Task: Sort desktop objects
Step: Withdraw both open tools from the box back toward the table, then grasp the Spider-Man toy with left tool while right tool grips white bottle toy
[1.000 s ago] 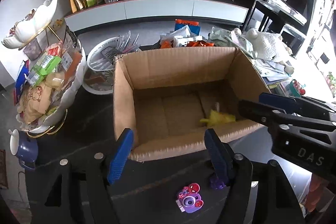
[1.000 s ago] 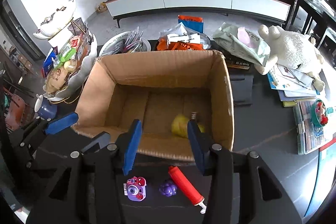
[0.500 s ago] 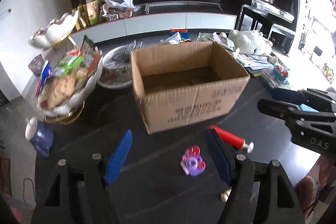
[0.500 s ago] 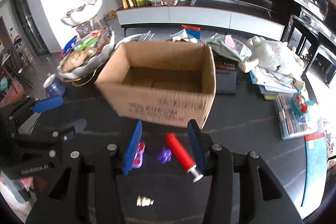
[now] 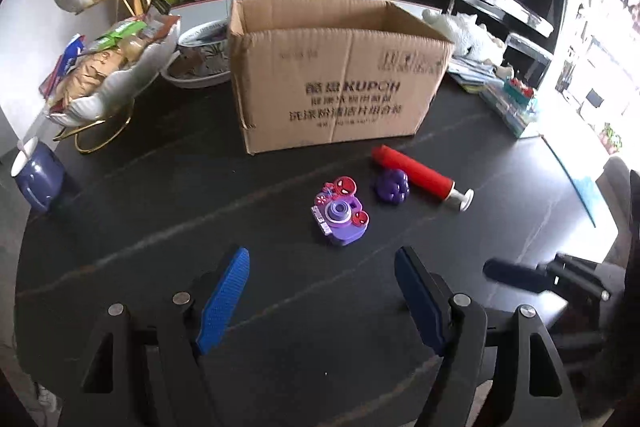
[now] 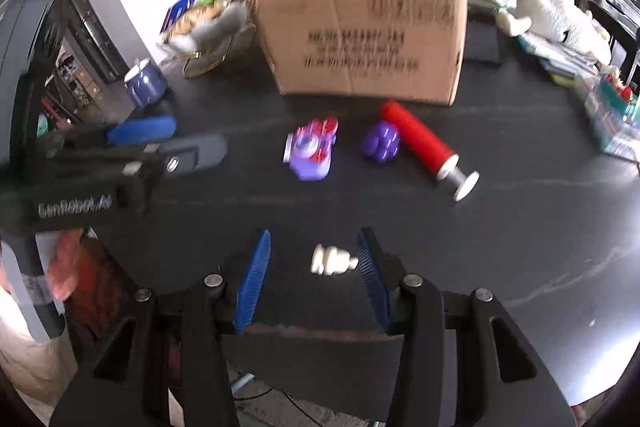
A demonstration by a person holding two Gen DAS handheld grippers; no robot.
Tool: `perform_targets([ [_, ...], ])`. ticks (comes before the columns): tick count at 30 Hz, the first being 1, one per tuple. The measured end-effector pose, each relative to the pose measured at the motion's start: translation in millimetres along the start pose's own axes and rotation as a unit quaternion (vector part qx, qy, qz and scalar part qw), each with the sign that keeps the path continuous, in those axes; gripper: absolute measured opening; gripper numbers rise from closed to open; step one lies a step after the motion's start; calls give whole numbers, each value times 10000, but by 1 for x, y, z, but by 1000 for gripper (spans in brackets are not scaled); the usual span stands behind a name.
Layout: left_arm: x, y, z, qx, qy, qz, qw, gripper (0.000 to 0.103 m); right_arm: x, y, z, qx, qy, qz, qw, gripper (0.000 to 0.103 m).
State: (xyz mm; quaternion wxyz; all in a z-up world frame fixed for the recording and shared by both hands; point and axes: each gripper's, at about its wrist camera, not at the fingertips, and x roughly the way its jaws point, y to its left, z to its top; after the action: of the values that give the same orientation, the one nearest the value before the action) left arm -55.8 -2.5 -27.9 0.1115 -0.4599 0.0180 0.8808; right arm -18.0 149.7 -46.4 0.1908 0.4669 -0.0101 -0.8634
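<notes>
Right wrist view: right tongs (image 6: 314, 267) gaping wide, straddling the little white nozzle (image 6: 333, 260) lying crosswise between them; left tongs (image 5: 322, 291) also wide apart, farther off.

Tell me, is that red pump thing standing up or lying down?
Lying down. The red pump rests flat on the dark table, white handle end pointing away from the cardboard box.

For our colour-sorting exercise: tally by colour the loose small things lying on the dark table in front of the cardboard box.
Purple: 2, the toy camera and the small purple toy
Red: 1, the hand pump
Cream: 1, the small ridged piece
Total: 4
</notes>
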Motion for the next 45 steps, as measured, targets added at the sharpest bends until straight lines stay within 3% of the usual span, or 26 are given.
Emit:
perform_targets([
  [10,54,-8,-6,2,310,-271,9992,72,29,-1,-22,71,182,68,9998,42],
  [13,66,-12,-2,40,308,-125,9994,72,31,-1,-24,87,197,11,9998,42],
  [30,116,-24,14,161,613,-128,9979,71,48,-5,-29,-6,320,-287,9991,42],
  [32,119,-24,13,102,606,-100,9981,69,49,-6,-30,-18,303,-353,9989,40],
  [34,120,-23,12,69,569,-13,9984,55,48,-6,-31,-39,263,-389,9989,34],
  [36,119,-23,12,77,508,60,9987,48,48,-6,-31,-62,245,-406,9989,34],
  [45,113,-23,9,82,497,53,9987,46,47,-6,-30,-58,179,-509,9985,33],
])
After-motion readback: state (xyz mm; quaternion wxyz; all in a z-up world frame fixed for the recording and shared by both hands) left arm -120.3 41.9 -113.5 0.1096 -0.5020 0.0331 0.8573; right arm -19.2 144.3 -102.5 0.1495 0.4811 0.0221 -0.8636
